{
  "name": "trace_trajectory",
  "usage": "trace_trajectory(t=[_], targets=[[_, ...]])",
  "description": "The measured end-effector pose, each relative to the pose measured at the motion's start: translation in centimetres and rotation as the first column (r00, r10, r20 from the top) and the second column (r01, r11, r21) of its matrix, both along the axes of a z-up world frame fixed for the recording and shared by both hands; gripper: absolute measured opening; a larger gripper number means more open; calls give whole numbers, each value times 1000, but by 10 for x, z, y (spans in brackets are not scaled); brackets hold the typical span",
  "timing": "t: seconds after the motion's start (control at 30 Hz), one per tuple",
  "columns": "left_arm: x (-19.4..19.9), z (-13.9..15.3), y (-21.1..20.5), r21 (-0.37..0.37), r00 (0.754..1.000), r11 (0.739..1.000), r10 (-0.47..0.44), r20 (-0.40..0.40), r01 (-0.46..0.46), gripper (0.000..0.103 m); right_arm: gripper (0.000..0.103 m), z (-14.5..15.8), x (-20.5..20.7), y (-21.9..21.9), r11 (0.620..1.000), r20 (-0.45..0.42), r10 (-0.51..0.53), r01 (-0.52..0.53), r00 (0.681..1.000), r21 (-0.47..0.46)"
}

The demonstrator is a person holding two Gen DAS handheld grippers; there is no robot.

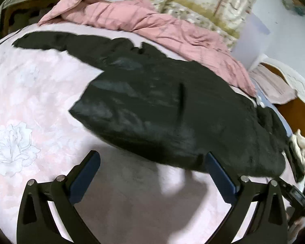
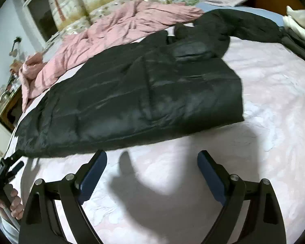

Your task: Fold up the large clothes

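Covering the pink floral bedspread, a black jacket lies apparently flat.

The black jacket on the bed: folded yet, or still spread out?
Spread, mostly. The black jacket lies flat across the pink bedsheet, one sleeve stretched straight out. Both grippers, left and right, are open and empty.
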State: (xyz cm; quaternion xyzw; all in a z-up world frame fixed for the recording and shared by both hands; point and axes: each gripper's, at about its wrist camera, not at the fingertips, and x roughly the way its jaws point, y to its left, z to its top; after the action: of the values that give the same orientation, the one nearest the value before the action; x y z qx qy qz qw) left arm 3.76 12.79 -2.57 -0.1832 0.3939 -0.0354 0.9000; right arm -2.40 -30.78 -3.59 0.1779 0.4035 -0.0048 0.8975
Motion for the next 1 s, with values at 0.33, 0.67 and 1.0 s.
trace_trajectory(t=[0.33,0.67,1.0], targets=[[20,-14,27,-234,1000,972,17,2,-16,53,92,-8,32,-27,980,46,-61,51,997,191],[-26,24,0,-71,995,996,-52,86,58,9,20,17,-9,-27,985,124,-39,18,992,171],[-55,32,-16,205,987,978,14,158,-46,74,57,19,-30,-20,996,107,-77,82,991,-41]])
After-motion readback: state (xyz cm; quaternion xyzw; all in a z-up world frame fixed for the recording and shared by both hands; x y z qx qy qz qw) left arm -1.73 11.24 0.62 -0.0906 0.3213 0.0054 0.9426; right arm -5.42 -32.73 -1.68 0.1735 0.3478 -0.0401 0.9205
